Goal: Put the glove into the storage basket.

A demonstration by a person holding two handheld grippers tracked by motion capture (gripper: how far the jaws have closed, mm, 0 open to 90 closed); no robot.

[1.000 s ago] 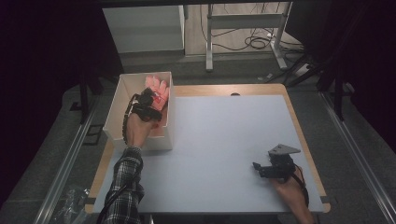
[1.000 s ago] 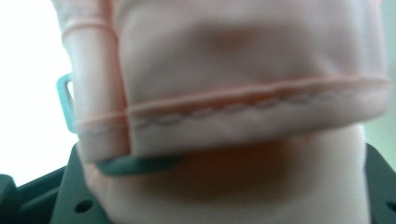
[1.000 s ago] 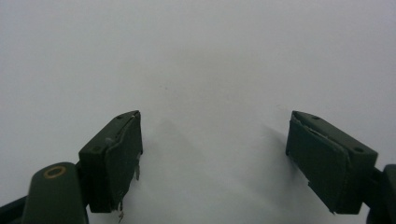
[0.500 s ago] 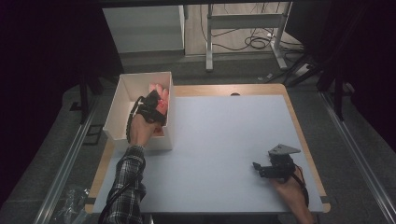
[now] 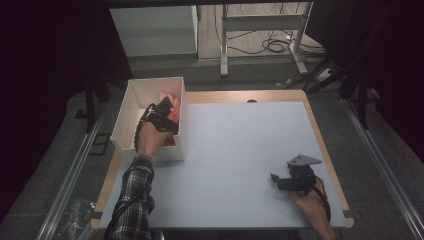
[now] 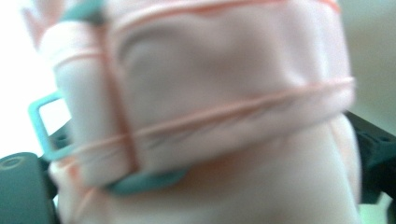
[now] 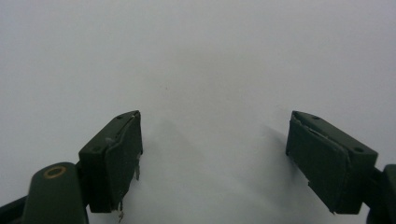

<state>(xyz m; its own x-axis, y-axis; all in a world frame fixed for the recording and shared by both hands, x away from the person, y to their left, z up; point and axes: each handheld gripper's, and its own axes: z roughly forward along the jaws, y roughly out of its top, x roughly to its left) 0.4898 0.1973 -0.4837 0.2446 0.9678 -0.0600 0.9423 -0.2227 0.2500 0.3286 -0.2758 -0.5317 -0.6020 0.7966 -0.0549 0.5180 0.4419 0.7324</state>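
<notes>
A soft pink cloth item (image 5: 170, 99) with teal straps and buckles lies inside the white open box (image 5: 129, 101) at the table's left edge. My left gripper (image 5: 164, 110) reaches into that box. In the left gripper view the pink item (image 6: 210, 93) sits blurred and very close between the jaws of the left gripper (image 6: 196, 182). Those jaws have just been opening and stand wide on either side of it. My right gripper (image 5: 276, 181) rests low over the pale table near its front right. In its own view the right gripper (image 7: 215, 154) is open with nothing between its fingers.
The pale blue-grey tabletop (image 5: 240, 145) has a wooden border (image 5: 325, 145). The box's right wall (image 5: 181, 125) stands beside my left hand. Beyond the table are a white cabinet (image 5: 152, 30), metal frame legs (image 5: 224, 45) and cables on the floor.
My left gripper has sunk a little into the box with the pink item, which now sits lower. The right gripper has not moved.
</notes>
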